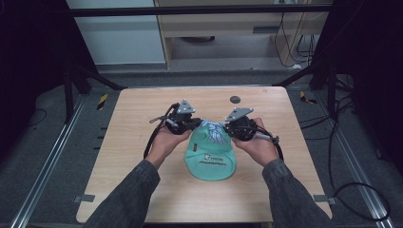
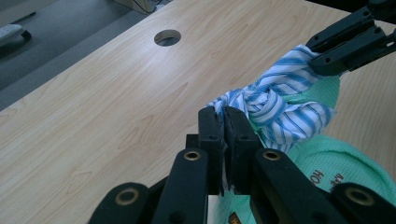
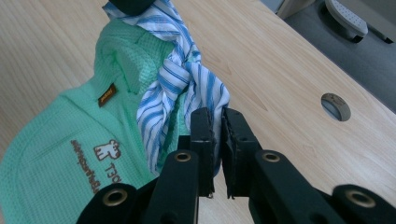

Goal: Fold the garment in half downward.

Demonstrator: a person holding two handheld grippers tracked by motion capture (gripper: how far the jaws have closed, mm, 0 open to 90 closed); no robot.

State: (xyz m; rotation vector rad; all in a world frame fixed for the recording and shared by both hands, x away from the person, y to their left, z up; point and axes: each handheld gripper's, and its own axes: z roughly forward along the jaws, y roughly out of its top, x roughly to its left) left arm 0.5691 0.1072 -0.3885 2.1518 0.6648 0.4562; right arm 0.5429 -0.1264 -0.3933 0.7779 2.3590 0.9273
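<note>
A mint-green cap (image 1: 211, 159) with printed lettering lies in the middle of the wooden table (image 1: 142, 109), its brim toward the near edge. Its blue-and-white striped cloth (image 1: 214, 130) at the back is twisted into a knot-like bunch (image 2: 275, 102) (image 3: 180, 79). My left gripper (image 1: 196, 124) (image 2: 223, 119) is shut on the left end of the striped cloth. On the cloth's right end my right gripper (image 1: 227, 128) (image 3: 215, 122) is shut too. The right gripper's black jaws also appear at the top right of the left gripper view, pinching the fabric.
A round cable hole (image 1: 235, 99) (image 2: 167, 37) (image 3: 335, 106) sits in the table near its far edge. Cables trail from both grippers over the table. Grey floor, metal rails and dark frame legs surround the table.
</note>
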